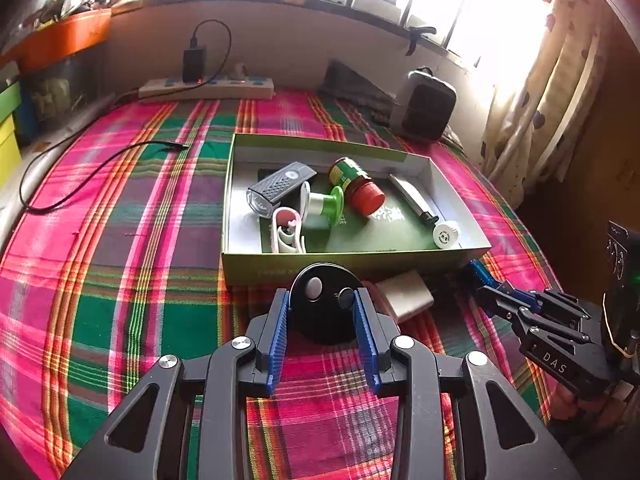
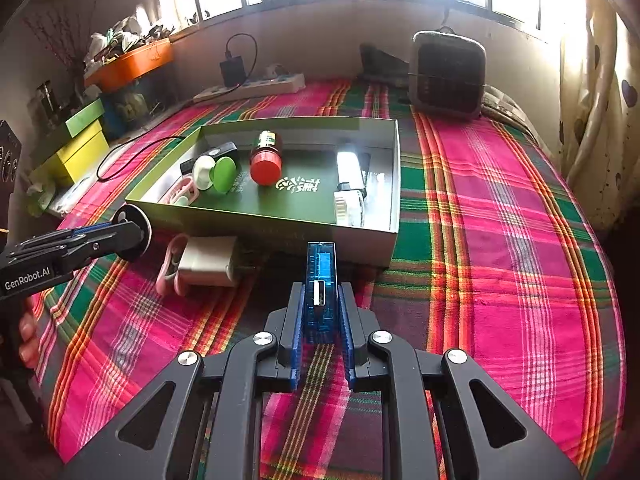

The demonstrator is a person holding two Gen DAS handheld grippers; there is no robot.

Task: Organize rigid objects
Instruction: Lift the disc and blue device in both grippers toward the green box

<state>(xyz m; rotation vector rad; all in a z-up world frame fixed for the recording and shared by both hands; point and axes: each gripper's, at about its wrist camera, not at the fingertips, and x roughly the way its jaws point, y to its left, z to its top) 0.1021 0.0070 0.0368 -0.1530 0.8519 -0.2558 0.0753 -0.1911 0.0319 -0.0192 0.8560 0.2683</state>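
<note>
My left gripper (image 1: 323,312) clamps a round black plastic disc (image 1: 320,300); my right gripper (image 2: 322,312) pinches a translucent blue rectangular USB module (image 2: 321,276). Both sit above the plaid cloth, the shallow green cardboard box (image 2: 280,220) at 12 o'clock.

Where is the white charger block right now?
The white charger block lies on the plaid cloth just outside the green box's near wall, beside a pink clip, between the left tool and right tool.
</note>
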